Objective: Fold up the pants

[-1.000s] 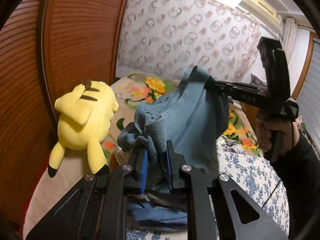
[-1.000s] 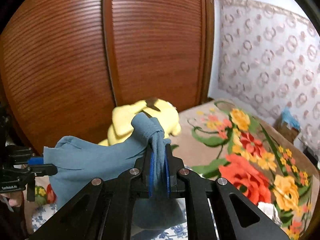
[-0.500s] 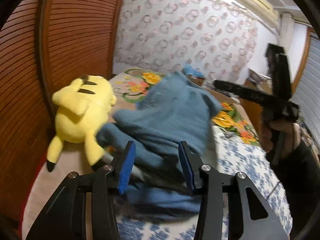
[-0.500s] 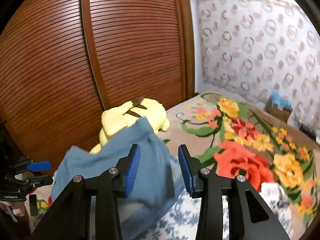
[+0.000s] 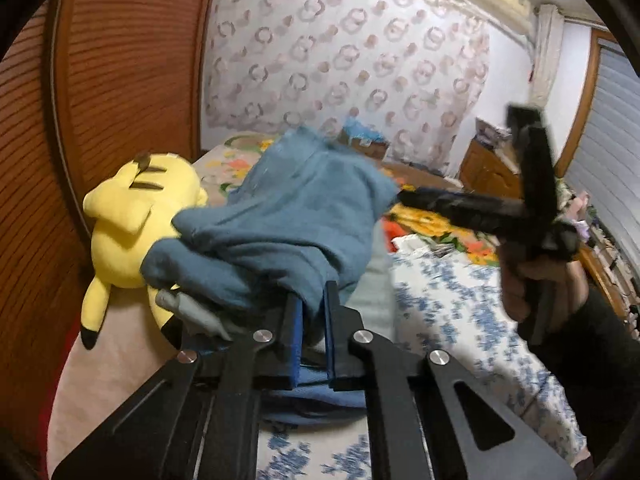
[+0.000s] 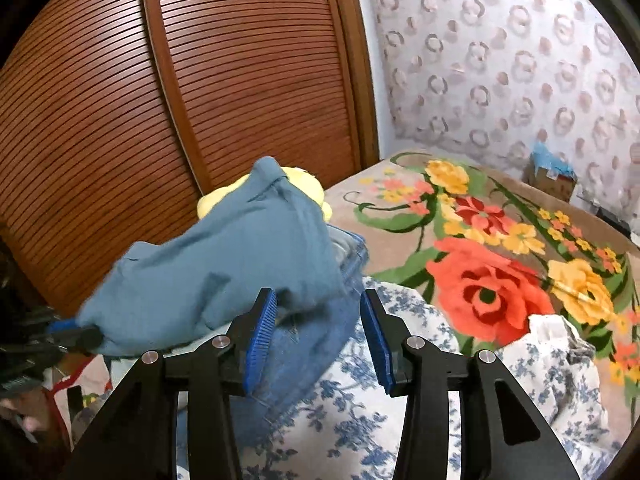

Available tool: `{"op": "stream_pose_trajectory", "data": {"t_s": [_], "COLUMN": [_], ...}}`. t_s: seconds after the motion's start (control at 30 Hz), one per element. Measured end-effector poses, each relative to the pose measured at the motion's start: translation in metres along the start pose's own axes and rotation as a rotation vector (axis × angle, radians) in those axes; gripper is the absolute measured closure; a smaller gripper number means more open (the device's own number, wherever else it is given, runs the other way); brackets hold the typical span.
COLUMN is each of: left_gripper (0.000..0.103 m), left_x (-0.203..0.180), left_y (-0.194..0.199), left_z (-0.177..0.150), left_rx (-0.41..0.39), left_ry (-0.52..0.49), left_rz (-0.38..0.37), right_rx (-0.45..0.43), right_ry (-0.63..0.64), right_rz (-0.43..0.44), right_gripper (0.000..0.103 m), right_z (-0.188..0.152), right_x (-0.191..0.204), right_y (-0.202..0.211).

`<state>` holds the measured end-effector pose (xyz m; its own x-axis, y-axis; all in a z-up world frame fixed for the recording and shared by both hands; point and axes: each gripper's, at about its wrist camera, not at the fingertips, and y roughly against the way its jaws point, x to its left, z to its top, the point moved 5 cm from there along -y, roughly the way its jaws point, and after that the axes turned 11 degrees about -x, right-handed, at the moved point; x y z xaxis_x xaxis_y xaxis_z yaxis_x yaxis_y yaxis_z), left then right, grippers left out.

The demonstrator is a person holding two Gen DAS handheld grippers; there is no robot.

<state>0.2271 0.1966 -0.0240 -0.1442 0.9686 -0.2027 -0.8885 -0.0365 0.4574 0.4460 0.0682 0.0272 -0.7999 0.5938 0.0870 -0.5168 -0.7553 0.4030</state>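
The blue-grey pants (image 5: 288,220) are bunched in the air above the bed. My left gripper (image 5: 312,320) is shut on a fold of them, cloth pinched between its blue pads. In the right wrist view the pants (image 6: 224,272) hang to the left, in front of my right gripper (image 6: 316,328), which is open and empty just behind their lower edge. The right gripper also shows blurred in the left wrist view (image 5: 404,200), its tip at the pants' right edge; whether it touches them I cannot tell.
A yellow plush toy (image 5: 136,224) lies at the left by the wooden louvred wardrobe doors (image 6: 200,100). A blue-flowered white sheet (image 6: 360,420) and a floral blanket (image 6: 500,260) cover the bed. Denim cloth (image 6: 320,340) lies under the pants.
Both grippers opened and dropped the pants half a second ago. The left gripper has since shut again on a fold; the right stays open and has moved lower behind the cloth.
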Motion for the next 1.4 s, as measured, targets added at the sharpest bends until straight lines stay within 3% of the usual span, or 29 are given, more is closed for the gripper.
{"op": "stream_pose_trajectory", "data": {"t_s": [0.13, 0.23, 0.33, 0.4, 0.53, 0.67, 1.07, 1.13, 1.2, 1.4], "left_gripper": [0.093, 0.091, 0.073, 0.055, 0.05, 0.024, 0.021, 0.019, 0.009, 0.009], "left_x": [-0.018, -0.018, -0.014, -0.013, -0.016, -0.02, -0.053, -0.06, -0.067, -0.092], "left_y": [0.017, 0.016, 0.01, 0.01, 0.017, 0.026, 0.046, 0.048, 0.051, 0.057], "left_z": [0.002, -0.005, -0.013, -0.017, -0.018, -0.013, -0.004, -0.006, -0.008, -0.02], "left_rx": [-0.002, 0.02, 0.047, 0.051, 0.037, 0.006, -0.045, -0.047, -0.054, -0.059], "left_ry": [-0.028, -0.048, -0.052, -0.049, -0.059, -0.063, -0.123, -0.13, -0.14, -0.168], "left_rz": [-0.01, 0.047, 0.052, 0.055, 0.061, 0.057, 0.006, -0.017, -0.023, -0.08], "right_rx": [-0.005, -0.02, -0.036, -0.041, -0.05, -0.061, -0.105, -0.11, -0.117, -0.137], "right_ry": [0.002, 0.003, 0.014, 0.018, 0.023, 0.019, -0.026, -0.033, -0.042, -0.066], "right_rz": [-0.022, -0.022, -0.02, -0.018, -0.027, -0.039, -0.113, -0.135, -0.155, -0.213], "right_gripper": [0.058, 0.058, 0.058, 0.058, 0.058, 0.058, 0.057, 0.057, 0.057, 0.056], "right_z": [-0.001, -0.001, -0.006, -0.009, -0.017, -0.026, -0.051, -0.057, -0.064, -0.086], "right_x": [0.004, 0.014, 0.026, 0.032, 0.045, 0.052, 0.07, 0.072, 0.075, 0.085], "right_y": [0.014, 0.029, 0.045, 0.055, 0.075, 0.092, 0.168, 0.181, 0.195, 0.237]}}
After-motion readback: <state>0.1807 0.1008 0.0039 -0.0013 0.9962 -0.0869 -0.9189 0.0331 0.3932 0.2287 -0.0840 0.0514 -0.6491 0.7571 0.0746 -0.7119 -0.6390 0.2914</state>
